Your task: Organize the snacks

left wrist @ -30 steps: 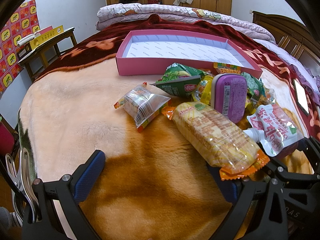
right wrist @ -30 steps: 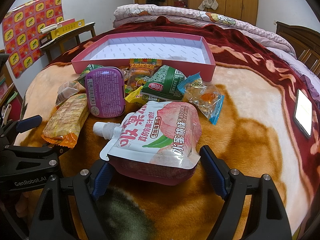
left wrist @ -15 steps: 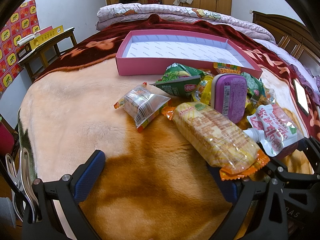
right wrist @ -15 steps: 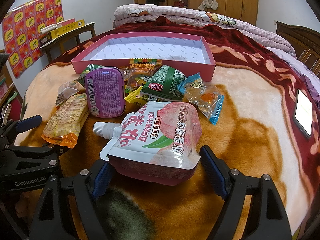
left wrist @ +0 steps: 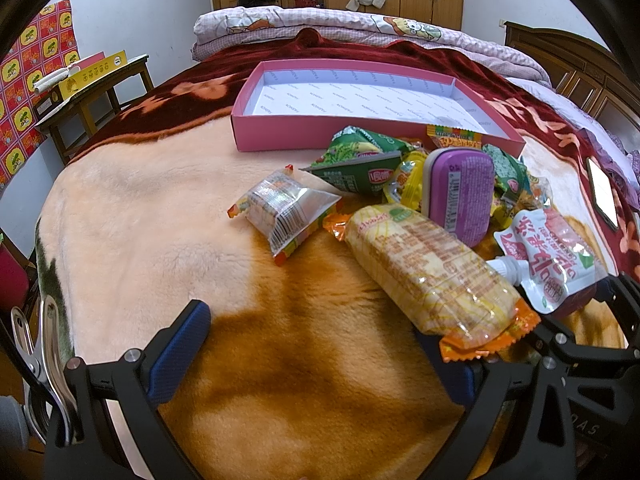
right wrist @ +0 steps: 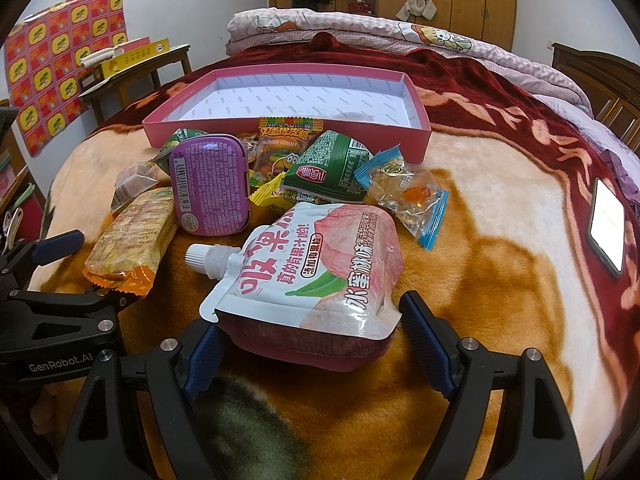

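Note:
An empty pink box (left wrist: 280, 136) (right wrist: 304, 74) lies on the blanket behind a heap of snacks. My right gripper (right wrist: 316, 348) is open, and its fingers flank the bottom of a peach juice pouch (right wrist: 320, 264) (left wrist: 552, 256) that lies flat. My left gripper (left wrist: 320, 360) is open over bare blanket. The orange end of a long yellow cracker pack (left wrist: 428, 268) (right wrist: 132, 240) rests over its right finger. Further back are a purple tin (left wrist: 460, 196) (right wrist: 210, 188), a green packet (left wrist: 360, 168) (right wrist: 328, 172), a clear small pack (left wrist: 284, 212) and a blue-edged candy pack (right wrist: 412, 196).
A lit phone (right wrist: 606, 232) (left wrist: 602, 196) lies on the blanket at the right. A wooden side table with a yellow box (left wrist: 92, 76) stands left of the bed. A folded quilt (right wrist: 360, 36) lies behind the pink box. Bare blanket spreads left of the heap.

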The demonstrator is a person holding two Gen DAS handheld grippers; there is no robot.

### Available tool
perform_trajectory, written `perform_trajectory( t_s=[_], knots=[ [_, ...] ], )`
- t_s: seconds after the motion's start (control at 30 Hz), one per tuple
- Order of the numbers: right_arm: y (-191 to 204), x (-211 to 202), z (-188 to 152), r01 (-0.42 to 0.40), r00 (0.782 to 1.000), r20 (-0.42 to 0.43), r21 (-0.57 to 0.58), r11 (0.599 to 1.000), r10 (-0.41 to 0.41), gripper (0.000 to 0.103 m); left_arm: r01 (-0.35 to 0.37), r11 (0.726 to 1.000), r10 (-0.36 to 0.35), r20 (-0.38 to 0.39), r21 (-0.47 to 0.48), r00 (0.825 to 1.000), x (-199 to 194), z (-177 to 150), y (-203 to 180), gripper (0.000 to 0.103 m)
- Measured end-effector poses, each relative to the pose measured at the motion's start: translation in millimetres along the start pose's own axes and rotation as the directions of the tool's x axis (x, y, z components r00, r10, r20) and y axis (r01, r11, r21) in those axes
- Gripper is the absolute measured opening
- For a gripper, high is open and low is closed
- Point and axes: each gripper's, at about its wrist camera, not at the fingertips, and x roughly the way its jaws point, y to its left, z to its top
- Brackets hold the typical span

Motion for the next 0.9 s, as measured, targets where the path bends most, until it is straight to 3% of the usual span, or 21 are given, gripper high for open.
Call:
perform_trajectory(
  t_s=[0.9],
  knots=[
    [-0.9,-4.2,-2.7,-0.019,1.0,0.001,0.007,1.0,0.019,0.084,0.003,1.0,-0.003,-0.001,0.003,1.0,0.0,1.2,-0.3,0.103]
  ],
)
